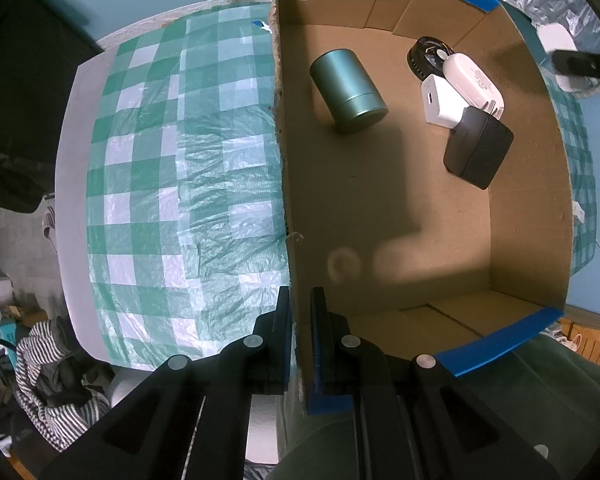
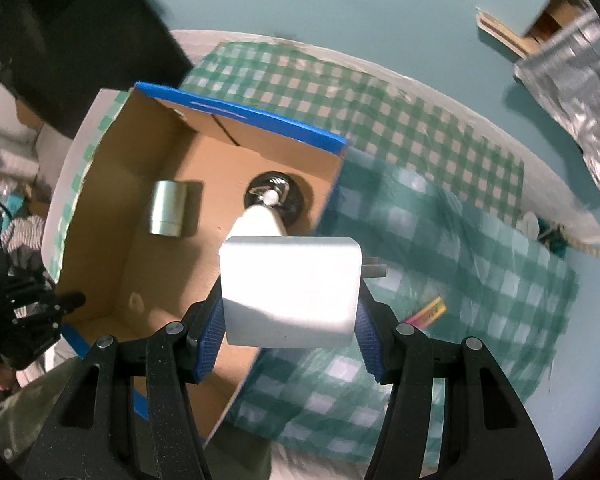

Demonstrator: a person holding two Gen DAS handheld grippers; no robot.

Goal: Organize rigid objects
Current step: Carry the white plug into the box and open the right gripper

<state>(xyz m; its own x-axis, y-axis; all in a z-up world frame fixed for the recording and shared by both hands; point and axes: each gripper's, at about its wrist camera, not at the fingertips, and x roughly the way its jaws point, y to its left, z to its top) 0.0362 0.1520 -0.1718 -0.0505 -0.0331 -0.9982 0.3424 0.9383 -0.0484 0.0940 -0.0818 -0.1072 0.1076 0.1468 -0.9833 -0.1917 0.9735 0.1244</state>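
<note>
White charger in the air, box pinned at its wall.

The cardboard box (image 1: pixel 420 208) sits on the checkered counter (image 1: pixel 180 160), its left wall clamped in the left gripper (image 1: pixel 300 344) jaws. The right gripper (image 2: pixel 290 316) jaws squeeze the white charger (image 2: pixel 290 290) above the box's right edge; released here, it could clip that rim and tumble onto the cloth, missing the green tin (image 1: pixel 348 90).

The left gripper (image 1: pixel 300 336) is closed on the left wall of the cardboard box (image 1: pixel 286 200), one finger outside and one inside, near the box's near corner. The right gripper (image 2: pixel 290 320) is clamped on a white charger (image 2: pixel 290 290), held between the blue pads (image 2: pixel 210 336) above the box's right wall.
</note>
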